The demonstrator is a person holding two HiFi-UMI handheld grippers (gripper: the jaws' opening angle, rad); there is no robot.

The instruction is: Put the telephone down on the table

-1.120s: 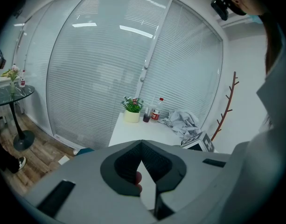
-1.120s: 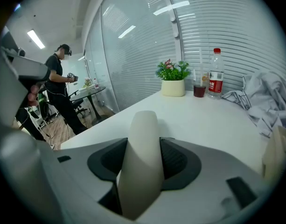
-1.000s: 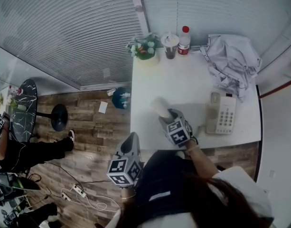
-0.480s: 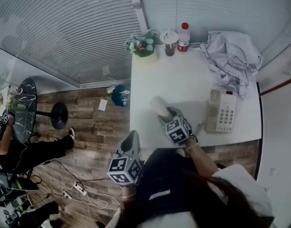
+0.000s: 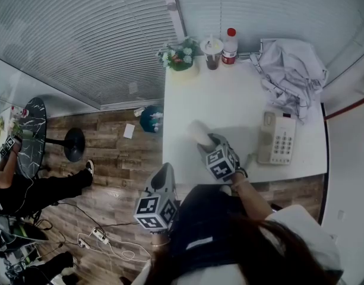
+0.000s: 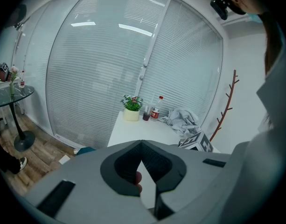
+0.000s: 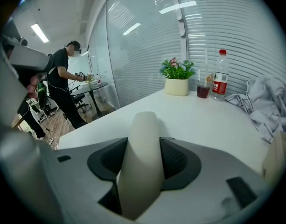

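Observation:
A cream telephone handset (image 5: 199, 133) is clamped between the jaws of my right gripper (image 5: 209, 143), just above the white table (image 5: 229, 100) near its front edge. In the right gripper view the handset (image 7: 143, 157) fills the gap between both pads of the right gripper (image 7: 143, 146) and sticks out forward over the tabletop. The telephone base (image 5: 277, 140), with its keypad, lies on the table to the right of that gripper. My left gripper (image 5: 164, 177) hangs off the table's front left corner over the wooden floor. Its tips meet in the left gripper (image 6: 142, 143) view, with nothing between them.
At the table's far edge stand a potted plant (image 5: 180, 59), a cup with a dark drink (image 5: 212, 54) and a red-capped bottle (image 5: 230, 46). A crumpled grey garment (image 5: 290, 76) lies at the back right. A round glass table (image 5: 31, 136) and a seated person (image 5: 27, 189) are to the left.
The right gripper and the handset have stayed in nearly the same place above the table. The left gripper has barely shifted.

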